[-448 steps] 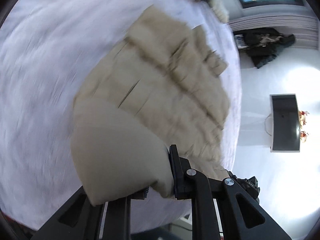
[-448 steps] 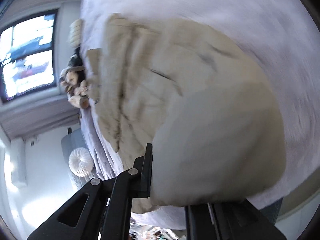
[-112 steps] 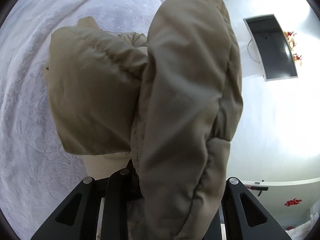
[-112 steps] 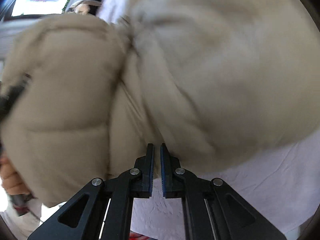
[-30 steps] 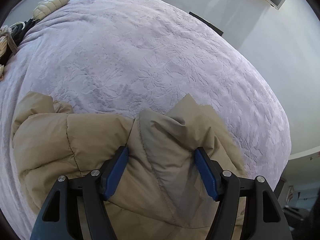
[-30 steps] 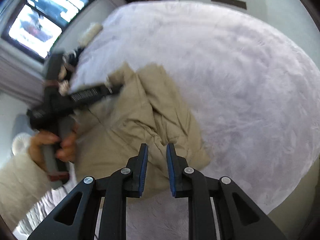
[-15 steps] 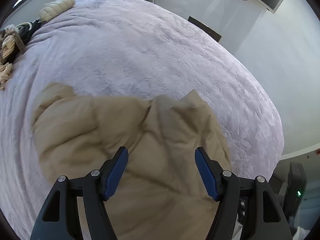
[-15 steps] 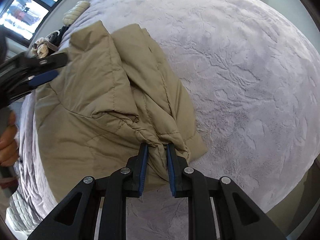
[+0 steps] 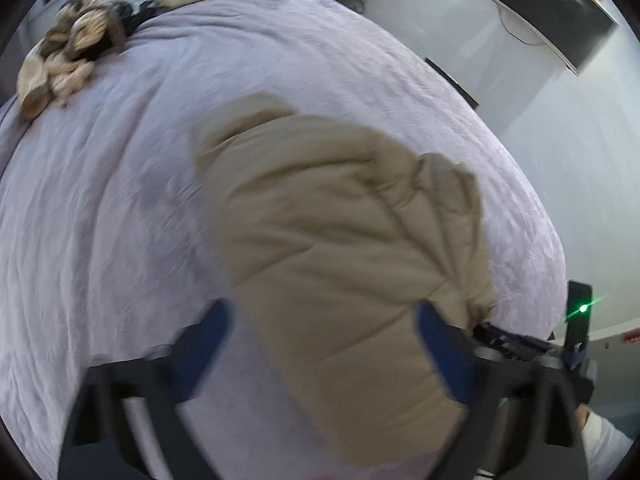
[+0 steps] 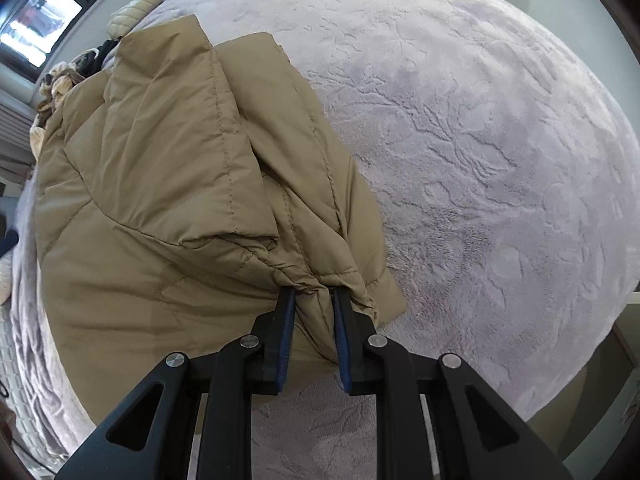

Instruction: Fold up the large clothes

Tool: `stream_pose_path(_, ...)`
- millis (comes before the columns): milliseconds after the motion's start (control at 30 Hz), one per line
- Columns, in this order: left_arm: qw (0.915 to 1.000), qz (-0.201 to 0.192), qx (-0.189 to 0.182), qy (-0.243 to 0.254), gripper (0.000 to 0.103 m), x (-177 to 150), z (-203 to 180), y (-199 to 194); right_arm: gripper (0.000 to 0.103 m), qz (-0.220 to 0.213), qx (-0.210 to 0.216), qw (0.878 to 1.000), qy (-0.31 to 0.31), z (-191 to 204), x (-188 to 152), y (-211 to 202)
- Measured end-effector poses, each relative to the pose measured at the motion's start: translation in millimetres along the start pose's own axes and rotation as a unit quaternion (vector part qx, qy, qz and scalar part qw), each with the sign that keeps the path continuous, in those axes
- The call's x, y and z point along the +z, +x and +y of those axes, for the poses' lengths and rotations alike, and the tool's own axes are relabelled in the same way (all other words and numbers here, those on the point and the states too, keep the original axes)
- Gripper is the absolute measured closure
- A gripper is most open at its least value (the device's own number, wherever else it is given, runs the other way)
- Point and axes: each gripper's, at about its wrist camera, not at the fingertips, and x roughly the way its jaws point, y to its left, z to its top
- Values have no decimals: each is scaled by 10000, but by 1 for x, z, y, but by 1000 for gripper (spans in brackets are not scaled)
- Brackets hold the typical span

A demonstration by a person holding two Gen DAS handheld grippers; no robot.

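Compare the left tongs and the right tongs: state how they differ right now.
The left tongs stand wide open, gripping nothing; the right tongs are shut on a bunched fold of the tan puffer jacket. The left view is motion-blurred, the right sharp. Both have blue pads and are over the jacket on the lavender bedspread.

My left tool [image 9: 320,332]: jaws spread wide, blue pads [image 9: 208,332] far apart, gripping nothing; its view is motion-blurred. My right tool [image 10: 313,304]: black fingers, blue pads [image 10: 286,332], jaws nearly together and pinching a bunched fold of the tan jacket [image 10: 180,184] between the tips; the pads do not meet, fabric filling the gap. My right hand: only a sliver with a white cuff [image 9: 600,436] shows, at the edge of the left view.
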Motion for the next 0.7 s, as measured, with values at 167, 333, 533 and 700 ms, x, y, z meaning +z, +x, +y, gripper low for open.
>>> stream_pose_path(167,9978,128,-451,-463,0,-26,43,5,83,-24,-181,9998,82,13,-4,-5)
stream_pose_path(333,9891,605,-761,-1110,0,-44,76,39,80,47,-176,9998,25,23,-1,-17)
stream_pose_path(533,9693,758,-1298,-1944,0,-56,98,66,68,46,115,9999,-76,20,26,-42)
stream_pose_path(700,9446,682,-1985,-2522,0,-62,114,79,40,-126,674,9972,-286,16,66,-59)
